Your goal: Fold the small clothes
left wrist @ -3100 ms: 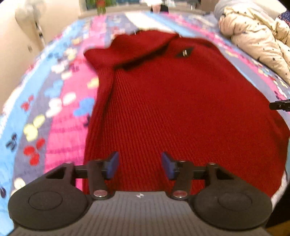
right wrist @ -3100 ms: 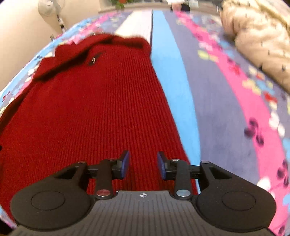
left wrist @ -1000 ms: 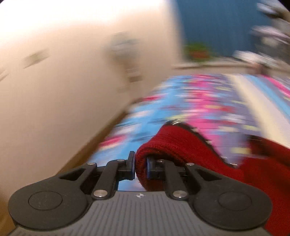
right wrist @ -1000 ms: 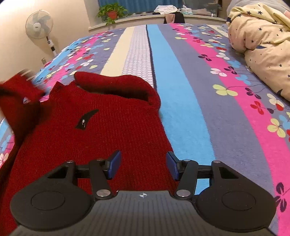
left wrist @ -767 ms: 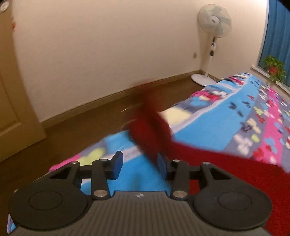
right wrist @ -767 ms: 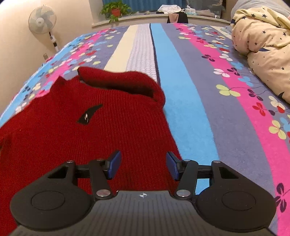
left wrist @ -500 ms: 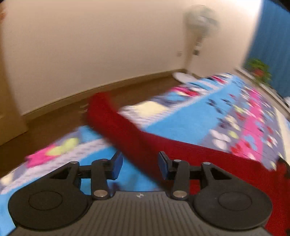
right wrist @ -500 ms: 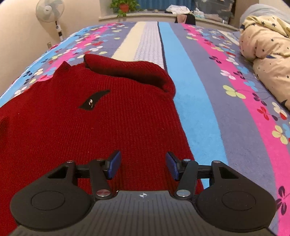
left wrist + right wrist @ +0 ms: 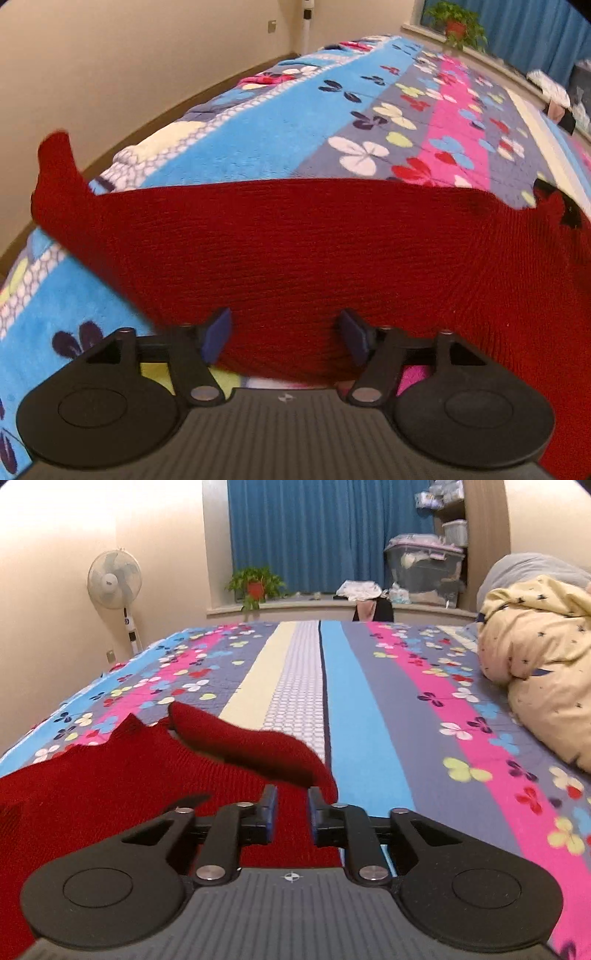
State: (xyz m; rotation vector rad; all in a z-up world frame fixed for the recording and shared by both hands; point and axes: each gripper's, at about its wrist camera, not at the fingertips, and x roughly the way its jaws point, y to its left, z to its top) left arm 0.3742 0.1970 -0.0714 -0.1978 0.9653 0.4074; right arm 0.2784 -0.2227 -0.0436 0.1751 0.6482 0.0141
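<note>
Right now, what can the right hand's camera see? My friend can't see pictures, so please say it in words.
A red sweater lies on a striped, flowered bedspread, with the right gripper low over its right edge, jaws narrowed. Behind stand a fan, a potted plant and blue curtains.

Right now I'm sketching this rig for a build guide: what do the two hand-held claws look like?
Both match. The left claw and right claw each have two matte black plastic fingers tipped with blue pads, pivoting on silver rivets. Behind sit two round black discs and a grey ribbed body bearing a small crosshair mark. No cables, hands or sleeves show.
</note>
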